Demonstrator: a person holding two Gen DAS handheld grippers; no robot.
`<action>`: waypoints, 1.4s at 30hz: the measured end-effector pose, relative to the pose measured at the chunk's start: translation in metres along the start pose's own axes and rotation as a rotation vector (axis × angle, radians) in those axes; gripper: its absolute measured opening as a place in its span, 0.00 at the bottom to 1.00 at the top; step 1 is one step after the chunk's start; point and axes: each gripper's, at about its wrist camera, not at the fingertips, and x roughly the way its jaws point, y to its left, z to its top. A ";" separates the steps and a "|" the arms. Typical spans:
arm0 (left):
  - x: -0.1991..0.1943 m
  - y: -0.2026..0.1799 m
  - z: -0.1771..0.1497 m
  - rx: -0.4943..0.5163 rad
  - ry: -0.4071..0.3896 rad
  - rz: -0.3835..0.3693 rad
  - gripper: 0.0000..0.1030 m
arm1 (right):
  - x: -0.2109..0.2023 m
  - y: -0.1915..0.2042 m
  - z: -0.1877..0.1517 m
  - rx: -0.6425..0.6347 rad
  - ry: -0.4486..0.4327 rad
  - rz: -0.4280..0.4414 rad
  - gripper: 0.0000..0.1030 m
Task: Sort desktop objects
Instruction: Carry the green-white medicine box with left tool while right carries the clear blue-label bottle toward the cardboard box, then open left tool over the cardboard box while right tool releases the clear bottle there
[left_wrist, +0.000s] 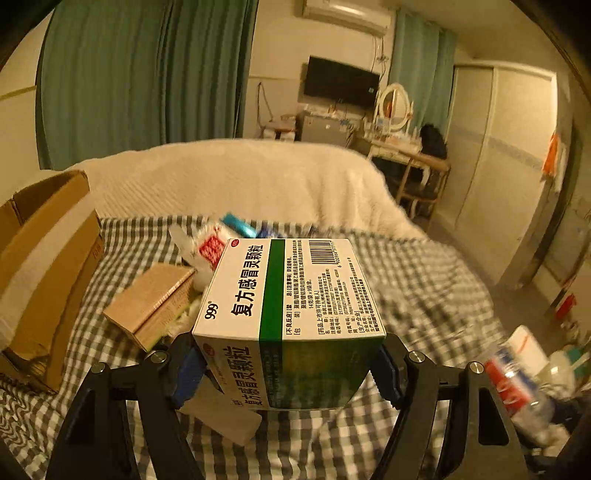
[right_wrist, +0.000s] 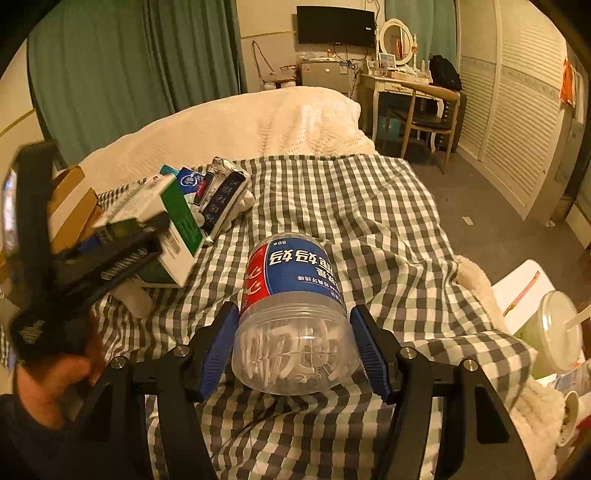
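Both wrist cams are looking down close over the checked bed (left_wrist: 424, 295), both catching the TV (right_wrist: 335, 25) wall.

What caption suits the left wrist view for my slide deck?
Left tongs grip a white-and-green medicine box above the checked cloth.

The left gripper (left_wrist: 290, 363) clamps a white-and-green medicine box (left_wrist: 291, 306) above the checked cloth (left_wrist: 424, 295).

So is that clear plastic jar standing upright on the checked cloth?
No, the jar lies on its side on the checked cloth, its clear base toward the camera, between the right gripper pads.
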 end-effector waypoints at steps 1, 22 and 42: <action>-0.011 0.004 0.006 -0.014 -0.019 -0.014 0.74 | -0.003 0.001 0.000 -0.003 -0.002 -0.002 0.60; -0.136 0.201 0.122 -0.199 -0.247 0.132 0.74 | -0.098 0.202 0.088 -0.256 -0.138 0.206 0.60; -0.058 0.332 0.055 -0.264 -0.017 0.420 0.80 | 0.007 0.407 0.128 -0.380 -0.034 0.412 0.60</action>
